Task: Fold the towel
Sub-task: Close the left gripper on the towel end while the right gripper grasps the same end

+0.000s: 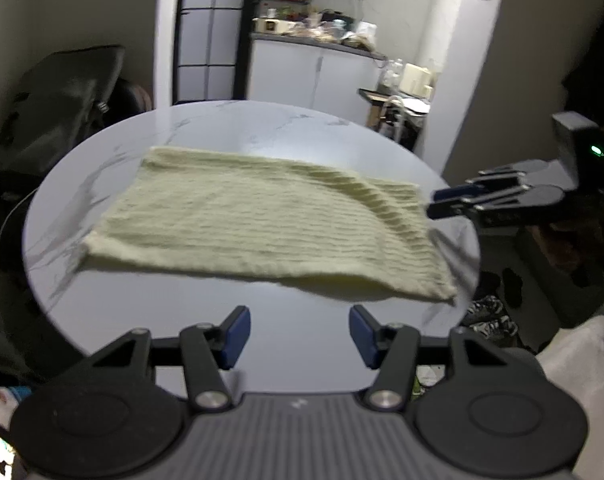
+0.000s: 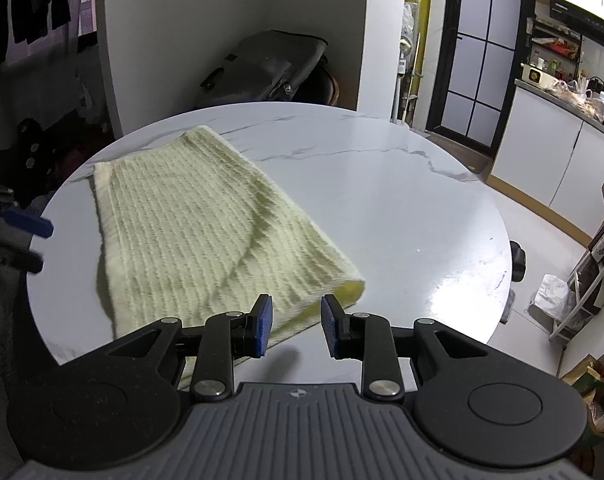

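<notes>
Towel (image 2: 206, 232) of pale yellow-cream cloth lies on the round white marble-veined bench (image 2: 381, 200), folded over into a long rectangle. Its weave is ribbed, running in fine raised rows, and one darker crease curves across the top layer. At the end nearest the right claw (image 2: 296, 326) the fold shows a brighter yellow inner face, and two layers are visible along that edge. The far short end has a plain flat hem.

Seen from the right claw, the towel stretches away ahead and to the left, its near corner just in front of and beneath the left blue pad (image 2: 263, 326). That claw stands open, pads apart with nothing between them, not touching the cloth.

From the left claw (image 1: 300, 336), the towel lies straight ahead across the bench, well clear of the fingertips, with bare bench between. This claw is open too, wider, and empty. In the left wrist view the right claw appears at the towel's right end, its blue tips just beside the far corner.

A dark bag (image 2: 270, 64) sits beyond the bench.
</notes>
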A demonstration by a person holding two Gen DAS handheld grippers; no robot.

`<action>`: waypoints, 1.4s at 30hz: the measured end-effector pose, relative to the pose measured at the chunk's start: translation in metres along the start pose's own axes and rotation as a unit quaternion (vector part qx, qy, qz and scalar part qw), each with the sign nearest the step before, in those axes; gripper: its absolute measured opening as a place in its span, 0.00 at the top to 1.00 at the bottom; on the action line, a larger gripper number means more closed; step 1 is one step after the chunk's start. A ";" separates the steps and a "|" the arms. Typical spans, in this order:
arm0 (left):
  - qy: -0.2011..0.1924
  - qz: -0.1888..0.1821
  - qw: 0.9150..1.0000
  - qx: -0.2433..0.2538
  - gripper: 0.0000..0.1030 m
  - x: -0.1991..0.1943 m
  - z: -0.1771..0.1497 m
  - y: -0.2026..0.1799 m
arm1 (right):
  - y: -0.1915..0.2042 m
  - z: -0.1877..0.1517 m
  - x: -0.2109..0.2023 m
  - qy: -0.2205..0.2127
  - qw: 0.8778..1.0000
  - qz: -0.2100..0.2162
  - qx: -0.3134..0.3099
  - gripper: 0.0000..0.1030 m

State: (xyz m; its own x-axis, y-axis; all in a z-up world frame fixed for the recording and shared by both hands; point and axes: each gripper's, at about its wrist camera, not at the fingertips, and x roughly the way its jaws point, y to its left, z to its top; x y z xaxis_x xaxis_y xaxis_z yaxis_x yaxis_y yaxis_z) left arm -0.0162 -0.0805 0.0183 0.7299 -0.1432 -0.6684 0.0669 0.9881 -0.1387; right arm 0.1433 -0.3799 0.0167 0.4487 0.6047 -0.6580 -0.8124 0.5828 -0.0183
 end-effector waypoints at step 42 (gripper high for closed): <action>-0.009 -0.063 0.995 0.072 0.65 0.073 0.009 -0.114 | -0.043 0.009 0.039 -0.003 0.999 0.040 0.008 0.58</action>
State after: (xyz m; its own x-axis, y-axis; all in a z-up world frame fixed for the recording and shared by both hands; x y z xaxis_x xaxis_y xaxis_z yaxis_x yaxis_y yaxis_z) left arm 0.0355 -0.2033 -0.0075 0.7221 -0.2664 -0.6384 0.2538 0.9605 -0.1137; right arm 0.1989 -0.3765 -0.0011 0.3849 0.6525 -0.6528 -0.8398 0.5409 0.0455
